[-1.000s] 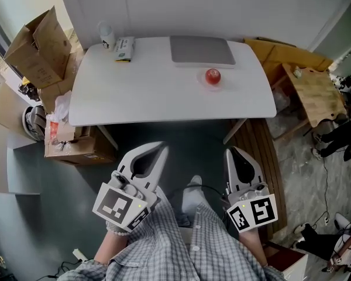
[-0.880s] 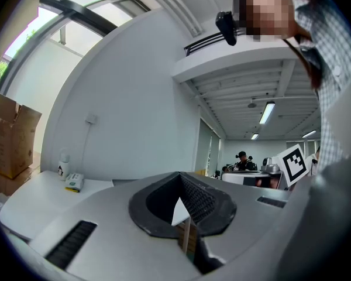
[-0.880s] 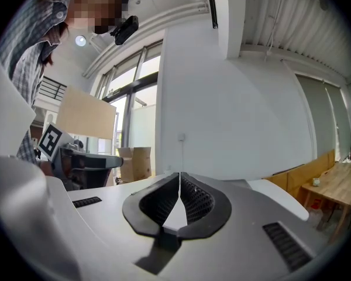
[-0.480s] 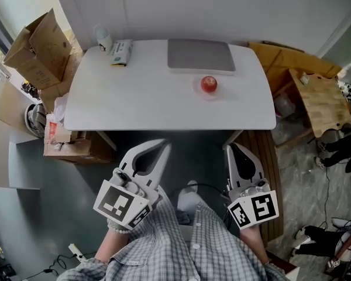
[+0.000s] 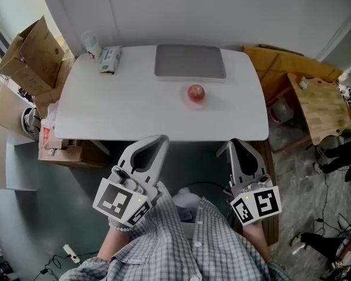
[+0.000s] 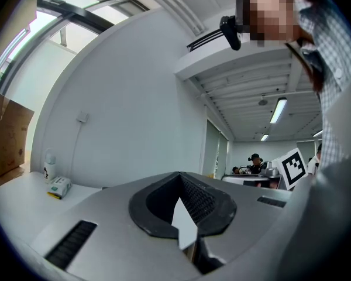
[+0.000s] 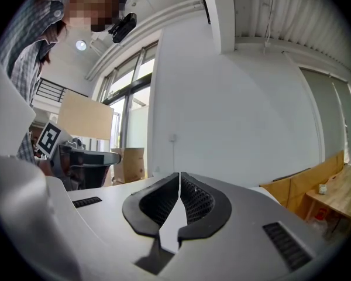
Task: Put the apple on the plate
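— Red apple (image 5: 196, 92): where is it?
— On the white tabletop (image 5: 123, 104), right of centre, just near of the grey pad (image 5: 190, 61)
— And the jaws?
— Left gripper (image 5: 161, 139) and right gripper (image 5: 237, 141) both closed, empty, near the person, well apart from the apple

Plate (image 5: 207, 100) beneath the apple (image 5: 196, 92) faint, barely discernible; print on the small box (image 5: 109, 60) too small

Glossy apple (image 5: 196, 92), smooth matt table (image 5: 128, 107), dull brown cardboard box (image 5: 26, 54).
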